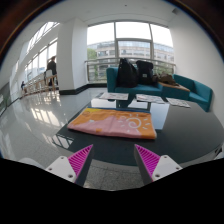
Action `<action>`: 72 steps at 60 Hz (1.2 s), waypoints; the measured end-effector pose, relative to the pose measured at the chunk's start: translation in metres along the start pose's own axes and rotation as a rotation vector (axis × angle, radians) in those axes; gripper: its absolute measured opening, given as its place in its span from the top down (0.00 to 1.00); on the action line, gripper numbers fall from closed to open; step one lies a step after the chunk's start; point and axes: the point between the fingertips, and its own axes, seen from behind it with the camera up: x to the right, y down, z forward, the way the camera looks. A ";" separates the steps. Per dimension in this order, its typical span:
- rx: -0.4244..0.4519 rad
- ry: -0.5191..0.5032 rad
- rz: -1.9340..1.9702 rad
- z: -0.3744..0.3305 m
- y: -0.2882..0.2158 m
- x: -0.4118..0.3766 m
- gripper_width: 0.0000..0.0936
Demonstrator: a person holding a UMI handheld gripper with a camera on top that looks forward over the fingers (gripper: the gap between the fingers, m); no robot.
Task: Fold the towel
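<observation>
The jaws stand released: a wide gap separates the two fingers, and nothing lies between them. The gripper (115,160) hangs above the near part of a dark table (180,125), with both magenta pads (151,160) facing inward and clear of any surface.

The towel (113,123), orange with a pink border, lies flat on the table just beyond the fingers, straight ahead and slightly to the left of the midline. Its long axis runs crosswise to the fingers, from left to right. The near long edge faces the gripper and is the closest part of the cloth; the near left corner sits ahead of the left finger. The towel appears unfolded, so the task is judged not yet begun.

The coming move depends on this relation: the gripper must advance forward and descend to reach the near edge or a near corner.

Beyond the towel stands a low table carrying papers (117,98). Behind it is a teal sofa (190,92) under large windows (132,40). A person (51,70) stands far off on the left.
</observation>
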 end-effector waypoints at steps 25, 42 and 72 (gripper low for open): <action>-0.047 -0.081 -0.051 0.171 -0.067 -0.142 0.24; -0.116 -0.049 -0.130 0.207 -0.058 -0.151 0.58; 0.040 0.039 0.056 0.141 -0.144 -0.047 0.96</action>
